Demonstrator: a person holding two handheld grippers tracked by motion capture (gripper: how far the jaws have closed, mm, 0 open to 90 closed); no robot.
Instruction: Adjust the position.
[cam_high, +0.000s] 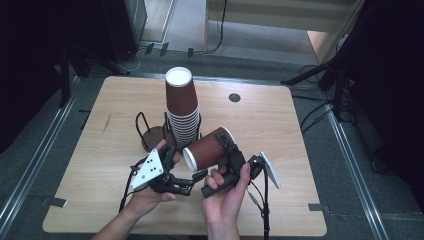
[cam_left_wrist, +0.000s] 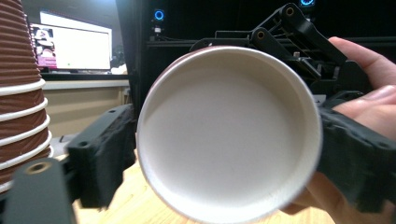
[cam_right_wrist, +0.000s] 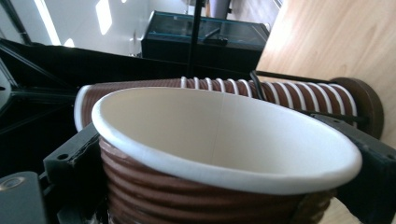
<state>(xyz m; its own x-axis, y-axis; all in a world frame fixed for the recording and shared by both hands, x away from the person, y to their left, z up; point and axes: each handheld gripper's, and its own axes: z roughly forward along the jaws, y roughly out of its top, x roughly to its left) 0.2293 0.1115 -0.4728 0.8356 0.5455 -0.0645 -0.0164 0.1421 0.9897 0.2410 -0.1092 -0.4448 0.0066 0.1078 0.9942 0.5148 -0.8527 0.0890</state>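
A single brown ribbed paper cup (cam_high: 207, 147) lies on its side above the table, white mouth facing left. My right gripper (cam_high: 222, 150) is shut on its wall; in the right gripper view the cup (cam_right_wrist: 224, 126) sits between the jaws of that gripper (cam_right_wrist: 219, 177). My left gripper (cam_high: 187, 164) is open, its jaws spread on either side of the cup's rim. In the left gripper view the cup's mouth (cam_left_wrist: 229, 135) faces me between the left gripper's (cam_left_wrist: 229, 154) jaws. Just behind stands a tall upside-down stack of brown cups (cam_high: 181, 107) in a black wire holder (cam_high: 142, 125).
The wooden table (cam_high: 260, 100) has a small dark round grommet (cam_high: 234, 97) at the back. The holder's round brown base (cam_high: 155, 136) sits left of the stack. Black stands and cables ring the table on the grey floor.
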